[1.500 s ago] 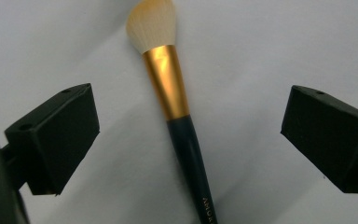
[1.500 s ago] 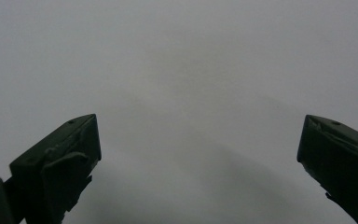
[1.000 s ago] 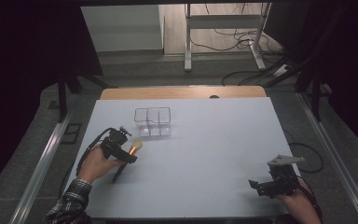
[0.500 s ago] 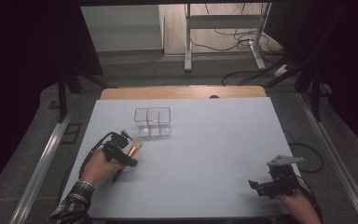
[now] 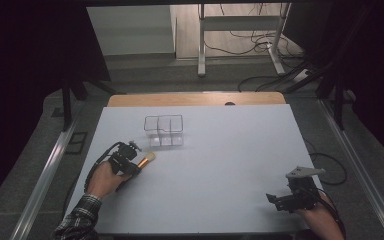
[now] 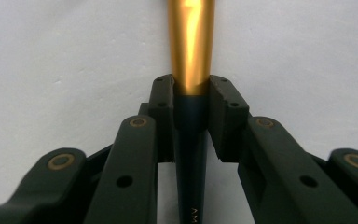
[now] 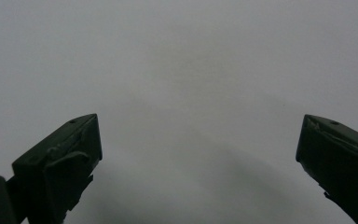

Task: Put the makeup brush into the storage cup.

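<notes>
Just closed: left tool [image 6: 191, 88] now clamping brush [image 5: 145, 160] at handle-ferrule joint, long axis pointing toward clear organizer [image 5: 164, 131] close ahead. Right tool [image 7: 198, 140] agape, well apart.

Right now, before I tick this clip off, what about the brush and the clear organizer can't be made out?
- Brush: in the left gripper view its bristle end is cut off by the top edge, and its dark handle runs off the bottom edge between the left gripper's jaws.
- Handle lettering, same view: cut off at the bottom edge, unreadable.
- Clear organizer: high view, too small and see-through to tell whether its compartments hold anything.
</notes>
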A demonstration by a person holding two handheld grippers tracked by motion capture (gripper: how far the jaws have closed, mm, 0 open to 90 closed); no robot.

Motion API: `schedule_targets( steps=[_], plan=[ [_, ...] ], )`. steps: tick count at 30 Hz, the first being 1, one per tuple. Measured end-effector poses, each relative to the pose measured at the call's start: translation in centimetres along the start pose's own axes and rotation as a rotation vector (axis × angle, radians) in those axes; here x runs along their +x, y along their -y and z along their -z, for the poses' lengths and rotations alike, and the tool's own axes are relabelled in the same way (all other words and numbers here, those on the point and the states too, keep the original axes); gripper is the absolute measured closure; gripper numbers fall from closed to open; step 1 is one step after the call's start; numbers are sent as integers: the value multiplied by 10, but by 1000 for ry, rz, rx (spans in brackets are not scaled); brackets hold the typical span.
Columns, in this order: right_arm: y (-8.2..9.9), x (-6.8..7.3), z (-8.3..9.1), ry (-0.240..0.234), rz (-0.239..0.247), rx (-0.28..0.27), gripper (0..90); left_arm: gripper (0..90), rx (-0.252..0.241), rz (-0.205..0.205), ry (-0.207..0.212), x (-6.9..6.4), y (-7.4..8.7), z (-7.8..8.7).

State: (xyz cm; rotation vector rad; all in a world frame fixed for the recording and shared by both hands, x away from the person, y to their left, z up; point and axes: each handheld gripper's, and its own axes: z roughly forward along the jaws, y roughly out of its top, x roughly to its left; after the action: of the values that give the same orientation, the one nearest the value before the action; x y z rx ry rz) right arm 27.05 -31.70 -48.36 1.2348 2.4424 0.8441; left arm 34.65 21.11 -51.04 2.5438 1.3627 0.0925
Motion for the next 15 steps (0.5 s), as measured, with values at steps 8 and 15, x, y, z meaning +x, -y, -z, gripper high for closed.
schedule_targets(
  steps=[8, 15],
  plan=[
    [0, 0, 0, -1, -1, -1, 6, 733, -10, 2, 0, 0, 2, 0],
    [0, 0, 0, -2, -1, -2, 6, 734, -29, 18, 24, 1, 5, 2]
  ],
)
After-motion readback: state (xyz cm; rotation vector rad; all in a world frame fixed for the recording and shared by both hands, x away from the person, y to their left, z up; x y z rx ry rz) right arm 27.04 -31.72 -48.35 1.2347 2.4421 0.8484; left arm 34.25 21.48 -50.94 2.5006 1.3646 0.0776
